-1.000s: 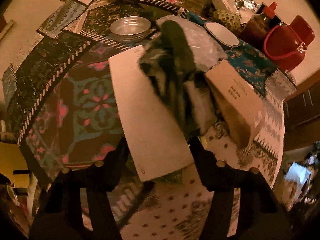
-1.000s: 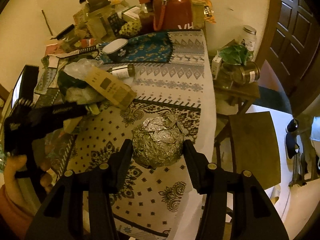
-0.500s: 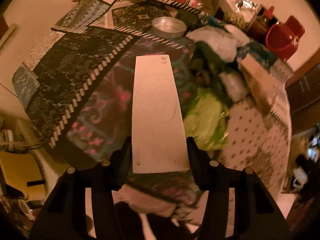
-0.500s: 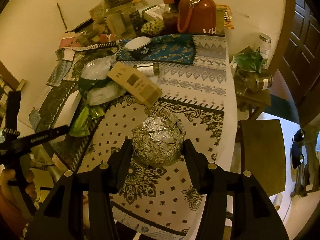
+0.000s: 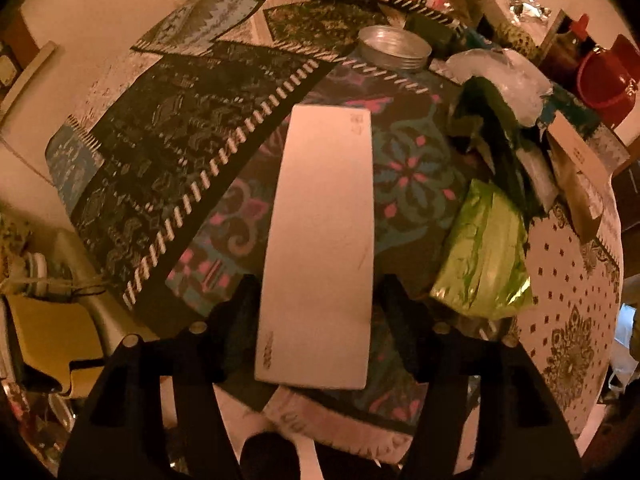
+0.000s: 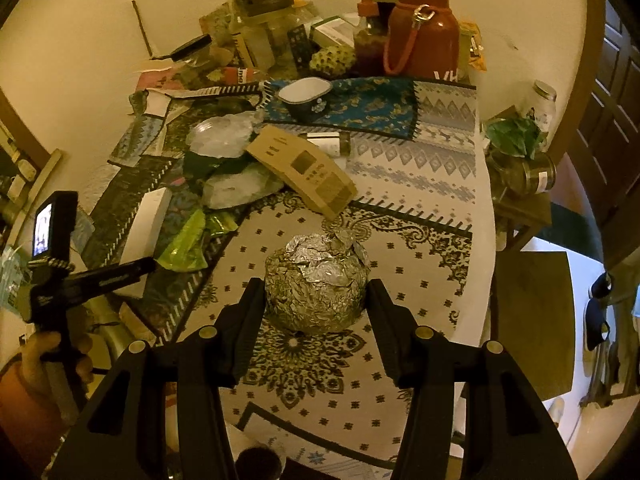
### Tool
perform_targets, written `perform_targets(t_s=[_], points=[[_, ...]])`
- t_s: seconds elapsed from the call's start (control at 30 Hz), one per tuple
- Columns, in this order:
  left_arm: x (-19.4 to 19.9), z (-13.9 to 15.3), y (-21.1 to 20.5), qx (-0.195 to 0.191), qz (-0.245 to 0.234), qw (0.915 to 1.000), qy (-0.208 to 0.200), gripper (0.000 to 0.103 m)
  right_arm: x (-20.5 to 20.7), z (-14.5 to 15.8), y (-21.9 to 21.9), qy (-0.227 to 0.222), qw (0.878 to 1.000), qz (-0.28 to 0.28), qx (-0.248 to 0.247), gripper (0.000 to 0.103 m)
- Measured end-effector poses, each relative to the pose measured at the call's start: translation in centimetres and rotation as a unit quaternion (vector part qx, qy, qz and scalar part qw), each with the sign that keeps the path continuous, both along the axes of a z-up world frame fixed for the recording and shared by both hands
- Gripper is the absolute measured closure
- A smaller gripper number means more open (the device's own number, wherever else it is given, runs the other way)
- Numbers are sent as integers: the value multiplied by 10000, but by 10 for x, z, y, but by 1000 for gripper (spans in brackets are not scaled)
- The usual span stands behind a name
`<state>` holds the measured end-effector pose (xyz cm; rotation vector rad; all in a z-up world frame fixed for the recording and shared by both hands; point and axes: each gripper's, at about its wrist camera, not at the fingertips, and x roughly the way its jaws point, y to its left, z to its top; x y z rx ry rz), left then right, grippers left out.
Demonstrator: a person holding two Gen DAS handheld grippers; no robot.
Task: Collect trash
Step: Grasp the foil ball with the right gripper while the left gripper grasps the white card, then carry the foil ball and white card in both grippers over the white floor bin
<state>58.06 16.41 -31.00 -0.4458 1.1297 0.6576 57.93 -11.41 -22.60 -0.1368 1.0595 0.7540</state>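
R claw on foil ball

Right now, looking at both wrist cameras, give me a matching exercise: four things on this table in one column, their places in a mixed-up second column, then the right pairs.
Things:
1. foil ball
2. white box
3. green wrapper
4. red flask

Places:
A. at the far end of the table, by the wall
B. between the left jaws
C. between the right jaws
D. on the cloth beside the white box

Pairs: 1-C, 2-B, 3-D, 4-A
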Motion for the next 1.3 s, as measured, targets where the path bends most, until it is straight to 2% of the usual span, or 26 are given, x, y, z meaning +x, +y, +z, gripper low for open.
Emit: perform_targets(t_s=[0.03, 0.13, 0.27, 0.5, 0.63, 0.87, 0.97, 1.13, 1.3], points=[[3, 1, 1, 11, -50, 10000, -31, 52, -2, 2, 1, -9, 10000, -16, 17, 55], [8, 0, 1, 22, -340, 9994, -34, 53, -10, 9, 3, -59, 9999, -80, 72, 55], [-7, 12, 3, -64, -645, 9977, -222, 53, -27, 23, 8, -213, 9996, -172, 115, 55], [-71, 76, 4, -21, -1187, 9875, -1037, 53, -90, 59, 16, -620, 9965, -504, 253, 55], [-121, 119, 0, 90, -1656, 9744, -1518, 53, -136, 77, 18, -858, 9925, -784, 373, 55], [-225, 177, -9, 251, -2362, 9448, -2256, 53, -236, 110, 22, -1351, 9809, -1279, 569, 55], [-261, 191, -16, 259, -2630, 9335, -2422, 53, -269, 119, 24, -1467, 9775, -1397, 583, 55], [-300, 208, -23, 225, -3086, 9169, -2522, 53, -319, 133, 23, -1584, 9735, -1546, 581, 55], [-322, 206, -33, 14, -3342, 9105, -2435, 53, -341, 136, 14, -1506, 9729, -1681, 512, 55]])
